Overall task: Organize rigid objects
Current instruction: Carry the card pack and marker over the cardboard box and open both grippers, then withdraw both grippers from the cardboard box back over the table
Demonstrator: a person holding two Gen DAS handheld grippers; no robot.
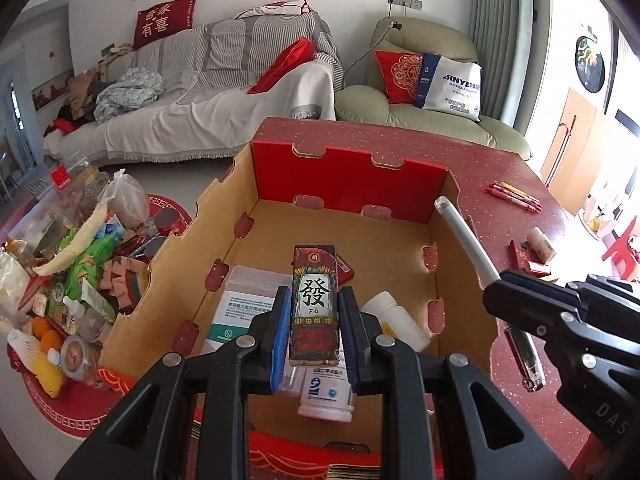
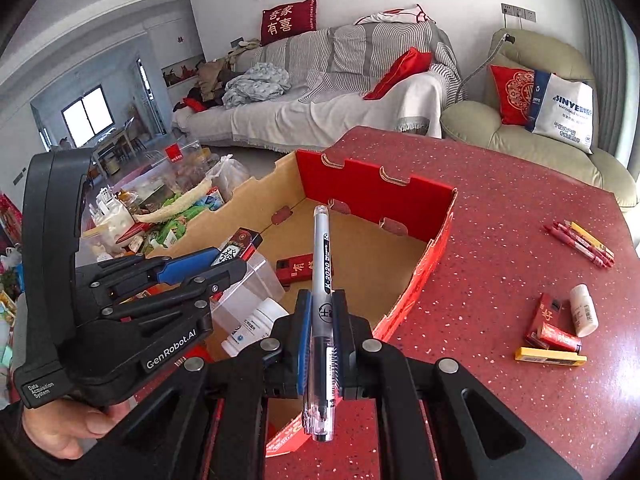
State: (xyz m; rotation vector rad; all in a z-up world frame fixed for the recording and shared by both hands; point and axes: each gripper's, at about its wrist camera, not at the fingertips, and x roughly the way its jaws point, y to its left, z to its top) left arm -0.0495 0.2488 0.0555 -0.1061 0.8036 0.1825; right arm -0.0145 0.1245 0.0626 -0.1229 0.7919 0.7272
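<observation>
Your left hand-held gripper (image 1: 314, 326) is clamped on a narrow mahjong-style box (image 1: 315, 304) printed with a large 發 and "Fa" beneath; it stands upright between the blue pads, at the lower centre of the left wrist view, over the open cardboard box (image 1: 400, 248). In the right wrist view that gripper sits at the left, its body reading "GenRobot.AI" and "Data Acquisition System", with your hand (image 2: 76, 428) wrapped round the grip at the lower left corner.

Your right hand-held gripper (image 2: 320, 334) is pressed shut on a clear gel pen (image 2: 322, 264) marked "K-2020", cap pointing up the frame over the box's near edge.

Inside the box, below the left gripper, lie a white pill bottle (image 1: 394, 320), a clear plastic case (image 1: 244, 304) and a small red box (image 2: 296, 266).

On the red speckled counter (image 2: 500, 220), red and yellow pens (image 2: 580, 242) lie at the right; below them sit a small white bottle (image 2: 583, 310), a red box bearing 好 (image 2: 546, 312) and a yellow box (image 2: 550, 356).

A red cushion (image 2: 287, 20) on the sofa reads 吉家有喜; a white bag (image 2: 568, 110) on the armchair reads "SINYE".
</observation>
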